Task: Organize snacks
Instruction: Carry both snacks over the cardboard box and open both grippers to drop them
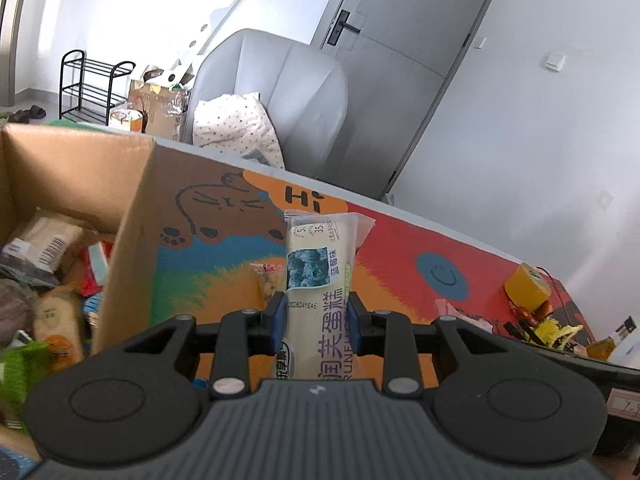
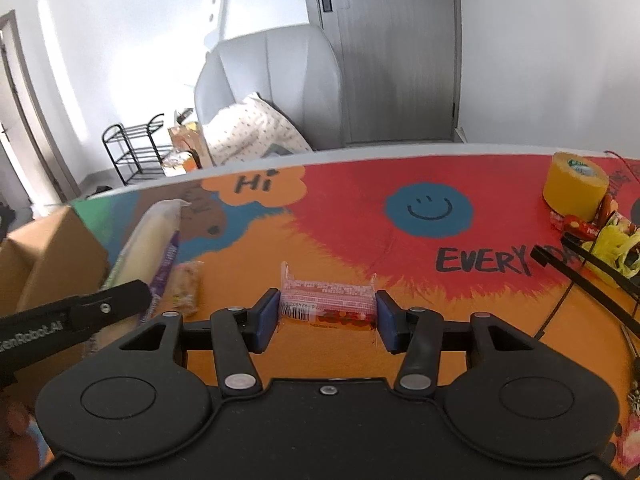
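We are mid-sort: on the painted surface (image 2: 400, 280) the cardboard box (image 1: 120, 184) at our left already holds a jumble of packets, and, as we judge it, two more snacks are on their way there. The left tongs (image 1: 316, 316) are clenched on the cake bar (image 1: 320, 264), a long pale packet with a blueberry picture, held up off the surface just beside the box wall; the next move calls for carrying it over that rim and letting go inside. The right tongs (image 2: 327, 316) bracket the red candy packet (image 2: 328, 306) lying on the surface, pads at both its ends, but we cannot tell whether they grip it. Only the left view shows the box's contents; only the right view shows the red packet, and the yellow tape roll (image 2: 574, 186) plainly.
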